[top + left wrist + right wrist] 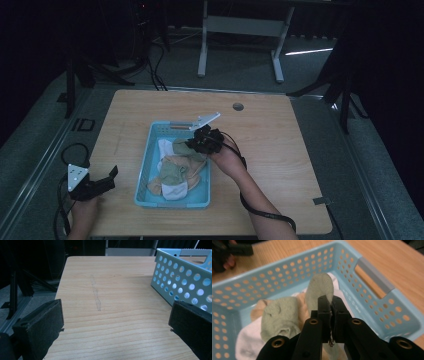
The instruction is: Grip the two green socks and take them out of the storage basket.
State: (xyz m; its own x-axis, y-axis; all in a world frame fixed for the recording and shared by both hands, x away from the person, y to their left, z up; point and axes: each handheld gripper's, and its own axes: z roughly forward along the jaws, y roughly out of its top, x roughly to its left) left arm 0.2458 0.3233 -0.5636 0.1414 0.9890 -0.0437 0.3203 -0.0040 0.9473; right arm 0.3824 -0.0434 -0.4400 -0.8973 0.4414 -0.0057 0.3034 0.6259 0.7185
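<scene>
A light blue perforated basket [144,167] sits on the wooden table and holds several socks: green [172,172], beige and white. My right gripper [191,145] hangs over the basket's far right part. In the right gripper view it [331,303] is shut on a pale green sock [320,286], whose rounded end sticks up past the jaws, and a second green sock [278,315] lies below it on a white one [247,340]. My left gripper [111,179] rests near the table's front left, open and holding nothing [116,312], with the basket's wall [180,272] to its right.
The tabletop [280,145] shows bare wood right of the basket and behind it, with a round cable hole [238,106] near the far edge. A white desk frame [240,30] stands on the floor beyond. Cables trail from both grippers.
</scene>
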